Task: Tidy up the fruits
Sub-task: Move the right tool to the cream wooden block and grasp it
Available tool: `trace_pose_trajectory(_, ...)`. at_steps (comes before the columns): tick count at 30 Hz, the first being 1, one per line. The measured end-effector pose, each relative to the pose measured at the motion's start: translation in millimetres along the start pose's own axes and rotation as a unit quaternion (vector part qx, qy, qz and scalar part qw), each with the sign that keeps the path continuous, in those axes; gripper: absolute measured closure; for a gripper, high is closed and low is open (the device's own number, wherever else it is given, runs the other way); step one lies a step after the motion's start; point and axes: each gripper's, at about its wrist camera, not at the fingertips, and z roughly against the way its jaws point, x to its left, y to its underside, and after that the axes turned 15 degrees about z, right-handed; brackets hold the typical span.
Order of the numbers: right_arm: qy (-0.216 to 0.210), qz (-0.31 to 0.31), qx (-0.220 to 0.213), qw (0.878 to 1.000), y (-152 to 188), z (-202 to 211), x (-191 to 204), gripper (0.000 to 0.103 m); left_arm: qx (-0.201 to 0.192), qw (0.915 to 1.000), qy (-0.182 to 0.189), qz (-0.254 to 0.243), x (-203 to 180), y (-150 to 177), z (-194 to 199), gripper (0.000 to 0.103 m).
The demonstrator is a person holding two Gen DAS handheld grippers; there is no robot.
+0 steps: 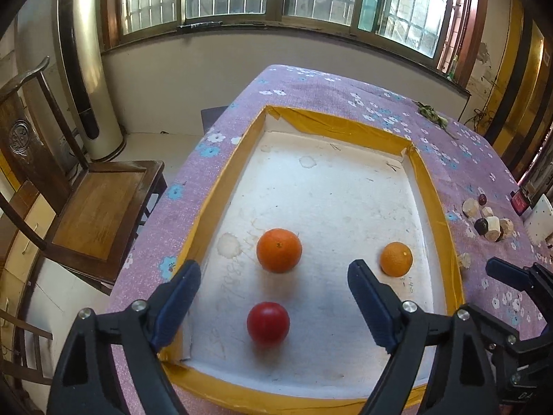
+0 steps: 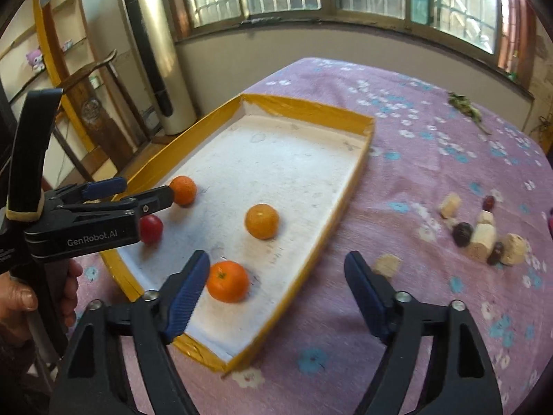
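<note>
Both grippers hang over the yellow-edged tray point(image 1: 221, 186) on the purple counter point(image 2: 432, 159), left gripper point(image 1: 273, 297) and right gripper point(image 2: 276, 276) each with fingers wide apart, holding nothing. Three oranges point(image 2: 228, 282) and a red fruit point(image 1: 268, 321) sit loose in the tray

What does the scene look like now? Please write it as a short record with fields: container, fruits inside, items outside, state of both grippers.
container: shallow white tray with yellow taped rim on a purple flowered tablecloth
fruits inside: three oranges and one red fruit, all apart from each other
items outside: corks and small dark fruits on the cloth, to the right of the tray
left gripper: open, empty, above the tray
right gripper: open, empty, over the tray's right edge
</note>
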Motion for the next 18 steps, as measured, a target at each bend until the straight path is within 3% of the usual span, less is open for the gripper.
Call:
trace_pose_trajectory(5, 0.024, -0.027, -0.004, 0.999, 20, 25, -22, 0.022, -0.02, 0.9995, -0.003, -0.024, -26, 13, 13, 0.008)
trace_pose_trajectory(18, 0.095, -0.091, -0.014, 0.991, 82, 88, -84, 0.021, -0.016, 0.996, 0.038, -0.08, -115, 44, 28, 0.007)
